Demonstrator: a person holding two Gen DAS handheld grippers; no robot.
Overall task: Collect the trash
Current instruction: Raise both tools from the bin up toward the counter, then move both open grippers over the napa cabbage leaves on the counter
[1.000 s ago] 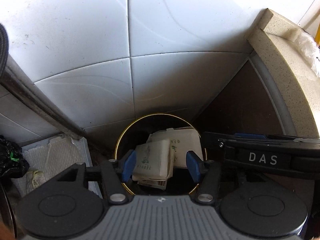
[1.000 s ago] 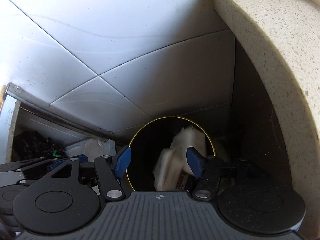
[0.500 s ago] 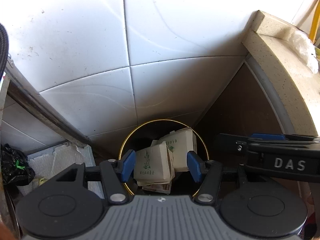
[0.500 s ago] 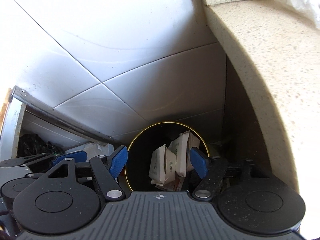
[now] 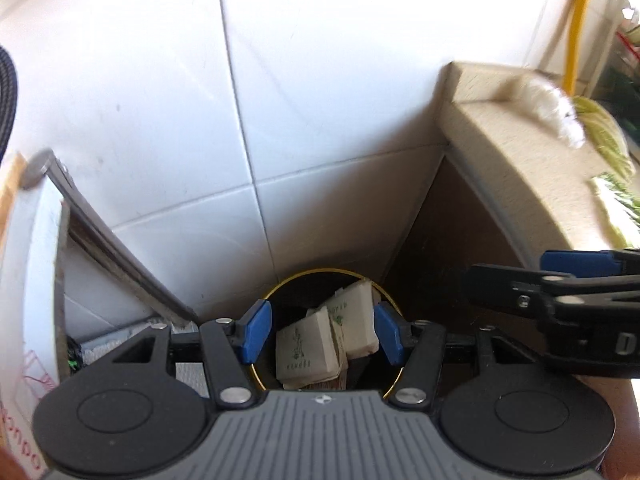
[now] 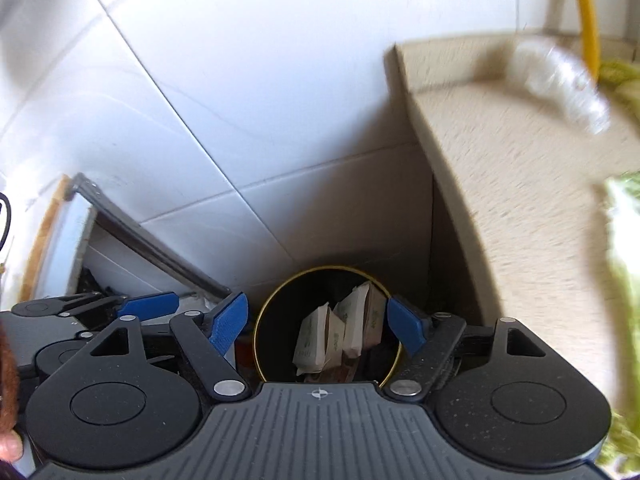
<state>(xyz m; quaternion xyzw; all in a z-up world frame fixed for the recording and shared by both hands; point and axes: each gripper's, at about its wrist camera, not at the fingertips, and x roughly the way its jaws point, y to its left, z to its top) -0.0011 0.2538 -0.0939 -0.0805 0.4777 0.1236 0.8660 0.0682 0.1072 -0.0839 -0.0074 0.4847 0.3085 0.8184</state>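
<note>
A black round trash bin with a gold rim stands on the floor in the corner below both grippers. Several white paper packets lie inside it. My left gripper is open and empty, high above the bin. My right gripper is open and empty, also above the bin. The right gripper shows from the side in the left wrist view, and the left gripper's blue finger shows in the right wrist view.
White tiled walls rise behind the bin. A beige speckled stone countertop juts out on the right, with a crumpled clear plastic bag, green vegetables and a yellow pipe. A metal-edged ledge runs at left.
Both grippers have risen and pulled back from the bin, so it looks smaller and more of the countertop shows. The right gripper's jaws have spread wider.
</note>
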